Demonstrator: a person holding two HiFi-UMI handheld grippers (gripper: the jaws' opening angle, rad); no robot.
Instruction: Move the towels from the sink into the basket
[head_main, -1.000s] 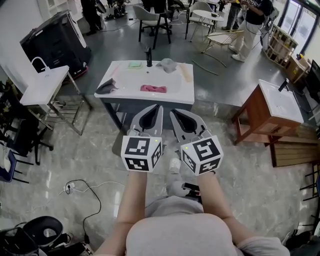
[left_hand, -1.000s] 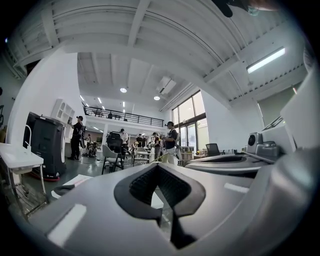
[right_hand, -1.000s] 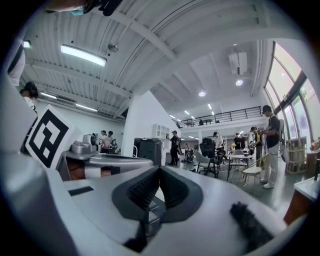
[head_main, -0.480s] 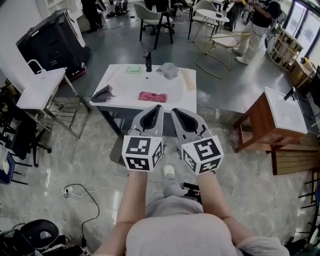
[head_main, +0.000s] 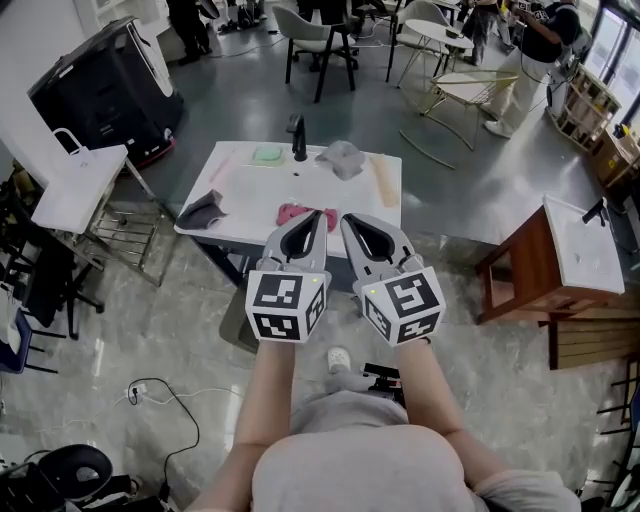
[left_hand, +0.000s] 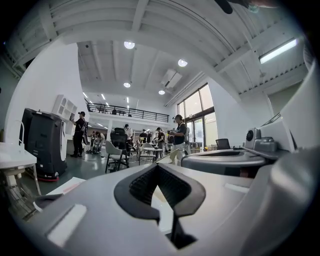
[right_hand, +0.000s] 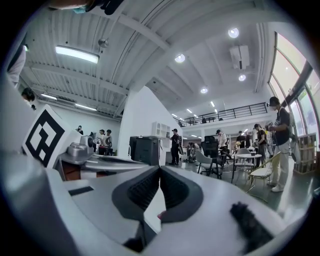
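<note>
Our left hand-held gripper (head_main: 316, 214) and right hand-held gripper (head_main: 349, 218) are both closed and empty, just short of the sink (head_main: 255, 185). The pink towel (head_main: 289, 212) lies in the sink. We should open the jaws wide first, then pinch its bunched middle.

A big open lab hall — freestanding sink (head_main: 236, 190), scattered chairs (head_main: 312, 28), high beamed ceiling (left_hand: 150, 25).

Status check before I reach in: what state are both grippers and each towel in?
left gripper: shut, empty.
right gripper: shut, empty, close beside the left one.
pink towel: crumpled in the sink basin, not held.
dark grey towel: heaped on the sink top's left edge.
light grey towel: bunched at the back, right of the faucet.
</note>
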